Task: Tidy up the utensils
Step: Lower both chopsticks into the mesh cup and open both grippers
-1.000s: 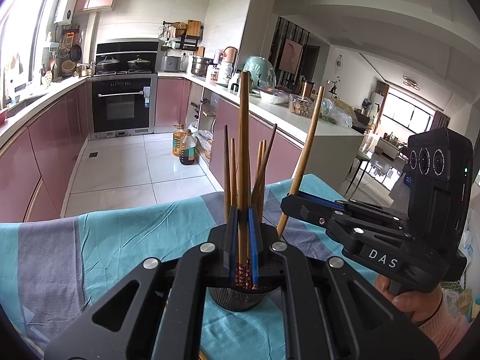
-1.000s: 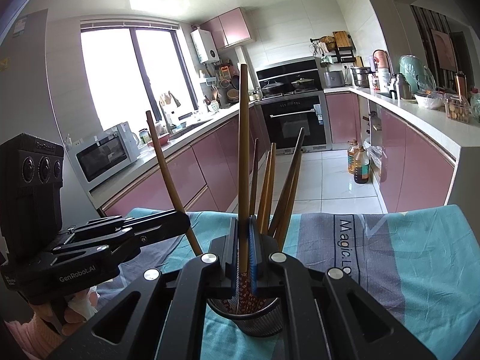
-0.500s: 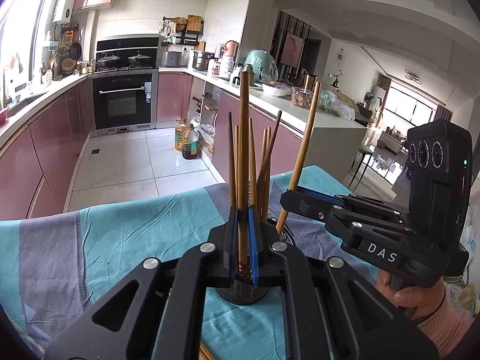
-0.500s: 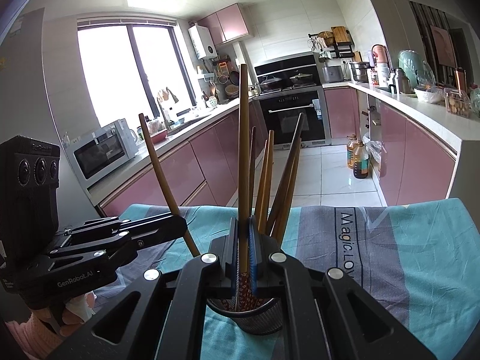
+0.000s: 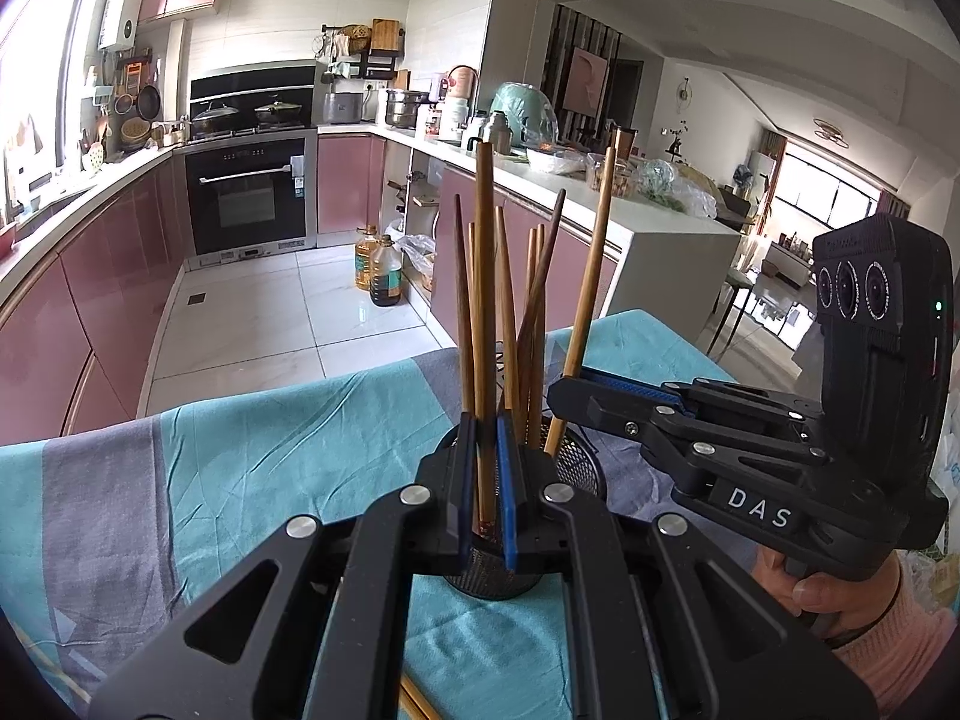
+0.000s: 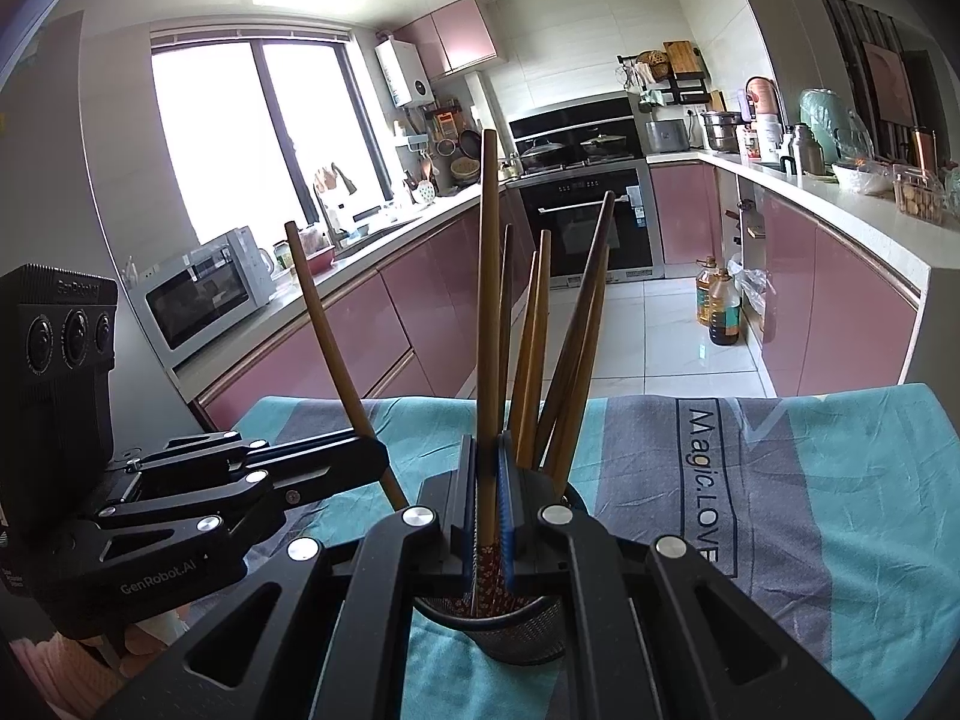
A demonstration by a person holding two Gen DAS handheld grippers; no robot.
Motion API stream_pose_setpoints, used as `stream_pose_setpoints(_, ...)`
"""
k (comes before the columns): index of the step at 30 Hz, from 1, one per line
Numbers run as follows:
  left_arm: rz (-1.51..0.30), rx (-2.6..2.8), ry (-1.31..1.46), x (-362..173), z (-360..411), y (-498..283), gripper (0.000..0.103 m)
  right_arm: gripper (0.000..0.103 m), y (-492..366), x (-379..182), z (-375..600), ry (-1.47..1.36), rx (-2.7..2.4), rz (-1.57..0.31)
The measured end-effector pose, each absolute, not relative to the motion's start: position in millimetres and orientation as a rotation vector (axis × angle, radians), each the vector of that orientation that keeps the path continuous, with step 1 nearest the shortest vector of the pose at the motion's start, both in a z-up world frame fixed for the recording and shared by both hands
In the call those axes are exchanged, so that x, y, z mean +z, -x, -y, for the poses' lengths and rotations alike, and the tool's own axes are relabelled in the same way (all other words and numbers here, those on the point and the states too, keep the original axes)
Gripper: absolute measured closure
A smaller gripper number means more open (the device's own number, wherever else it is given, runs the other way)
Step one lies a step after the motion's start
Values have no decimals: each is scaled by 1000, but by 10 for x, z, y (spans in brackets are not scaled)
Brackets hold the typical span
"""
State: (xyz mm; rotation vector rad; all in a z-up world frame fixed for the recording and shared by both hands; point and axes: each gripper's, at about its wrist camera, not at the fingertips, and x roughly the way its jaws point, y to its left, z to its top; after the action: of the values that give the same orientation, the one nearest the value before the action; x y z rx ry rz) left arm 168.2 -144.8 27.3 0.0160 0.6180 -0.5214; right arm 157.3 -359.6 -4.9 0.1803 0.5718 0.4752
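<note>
Left hand-held gripper (image 5: 487, 480): jaws together, clamped on one upright wooden chopstick (image 5: 483, 300) whose lower, patterned end stands over the mouth of the mesh utensil holder (image 5: 579, 462).

Right hand-held gripper (image 6: 487, 498): jaws together, clamped on a second chopstick (image 6: 487, 300), also upright, its patterned end inside the holder's rim. In the left wrist view this gripper comes in from the right of the holder, carried by a hand (image 5: 840, 594) in a pink sleeve; its chopstick leans slightly away from the holder's bundle.

Landmark: the mesh utensil holder, standing on the tabletop cloth (image 5: 240, 468), striped teal and grey. Inside the holder stands a bundle of loose chopsticks (image 5: 528, 324), fanned out and tilted in several directions; they crowd the opening directly beside both gripped sticks.

Near side of the holder: another stick end (image 5: 414, 702) lies on the cloth at the lower edge of the left wrist view, mostly hidden by the gripper body.

Beyond the holder: kitchen floor, two oil bottles (image 5: 378, 267) by the pink cabinets, a built-in oven (image 5: 249, 204). To the holder's left in the right wrist view, a microwave (image 6: 204, 294) on the counter.
</note>
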Motion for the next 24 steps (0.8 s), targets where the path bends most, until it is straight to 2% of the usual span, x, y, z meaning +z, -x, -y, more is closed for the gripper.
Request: stream_pose_setpoints(24,-651,-496,-16,171,1521,-1860,95,97,-1763,-161,3577,-180,461,-609)
